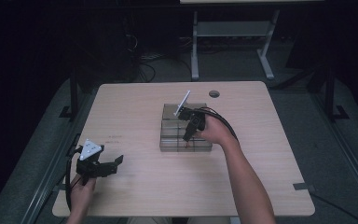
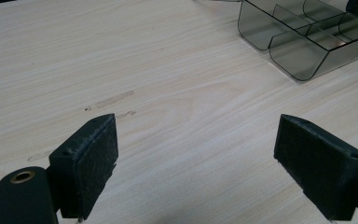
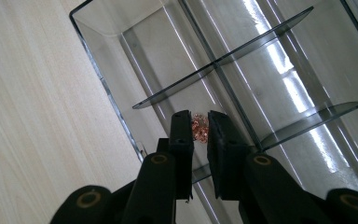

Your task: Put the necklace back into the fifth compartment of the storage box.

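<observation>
A clear smoky plastic tray (image 1: pixel 172 112) with several divided compartments stands mid-table. My right gripper (image 1: pixel 186 139) points down into its near side. In the right gripper view its jaws (image 3: pixel 199 117) stand a narrow gap apart over one compartment of the tray (image 3: pixel 106 91), and a small coppery glittering clump (image 3: pixel 200 129) lies between the pads; I cannot see them pressing on it. My left gripper (image 1: pixel 114 164) rests low at the table's near left, far from the tray. Its jaws (image 2: pixel 196 140) are wide apart over bare wood, with the tray (image 2: pixel 298 51) ahead at upper right.
The light wooden table (image 1: pixel 135 107) has a round cable hole (image 1: pixel 214 94) near its far edge. A metal desk frame (image 1: pixel 233 32) stands behind it on a dark floor. A faint scuff mark (image 2: pixel 114 99) shows on the wood ahead of the left gripper.
</observation>
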### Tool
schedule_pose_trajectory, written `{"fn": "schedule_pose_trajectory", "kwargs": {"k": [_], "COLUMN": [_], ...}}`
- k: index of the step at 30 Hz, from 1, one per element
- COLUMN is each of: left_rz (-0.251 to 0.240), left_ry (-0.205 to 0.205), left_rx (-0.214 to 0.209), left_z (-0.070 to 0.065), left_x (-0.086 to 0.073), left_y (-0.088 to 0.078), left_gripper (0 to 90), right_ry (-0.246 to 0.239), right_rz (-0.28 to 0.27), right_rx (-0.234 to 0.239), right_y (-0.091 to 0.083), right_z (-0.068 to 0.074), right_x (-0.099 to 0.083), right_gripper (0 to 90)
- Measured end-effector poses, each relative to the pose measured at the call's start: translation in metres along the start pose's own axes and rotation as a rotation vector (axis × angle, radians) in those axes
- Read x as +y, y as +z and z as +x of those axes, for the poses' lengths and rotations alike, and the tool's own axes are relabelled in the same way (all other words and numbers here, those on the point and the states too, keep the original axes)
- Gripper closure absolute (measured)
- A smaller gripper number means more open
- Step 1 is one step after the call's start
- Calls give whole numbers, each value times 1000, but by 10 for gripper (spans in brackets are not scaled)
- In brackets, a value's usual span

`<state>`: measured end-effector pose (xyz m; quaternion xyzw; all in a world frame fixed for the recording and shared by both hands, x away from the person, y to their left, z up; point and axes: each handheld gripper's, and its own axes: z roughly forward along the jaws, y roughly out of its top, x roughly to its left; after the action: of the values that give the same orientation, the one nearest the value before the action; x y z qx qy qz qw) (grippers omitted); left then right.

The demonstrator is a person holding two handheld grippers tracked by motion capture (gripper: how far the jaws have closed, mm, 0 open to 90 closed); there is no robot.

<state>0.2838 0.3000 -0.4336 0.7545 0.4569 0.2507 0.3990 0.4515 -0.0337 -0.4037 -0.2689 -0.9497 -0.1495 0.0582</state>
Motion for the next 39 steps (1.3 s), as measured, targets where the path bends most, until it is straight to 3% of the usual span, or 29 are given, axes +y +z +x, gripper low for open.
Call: {"fn": "schedule_pose_trajectory", "kwargs": {"k": [10,39], "left_rz": [2,-2], "left_ry": [4,1], "left_rx": [-1,5], "left_z": [1,1], "left_x": [0,-1], "left_y": [0,-1], "left_gripper": [131,131], "right_ry": [-10,-11], "right_rz": [-33,-64], "right_rx": [32,30], "right_y": [-13,-35], "right_z": [3,7], "right_x": [-5,-21], "right_gripper": [716,601]}}
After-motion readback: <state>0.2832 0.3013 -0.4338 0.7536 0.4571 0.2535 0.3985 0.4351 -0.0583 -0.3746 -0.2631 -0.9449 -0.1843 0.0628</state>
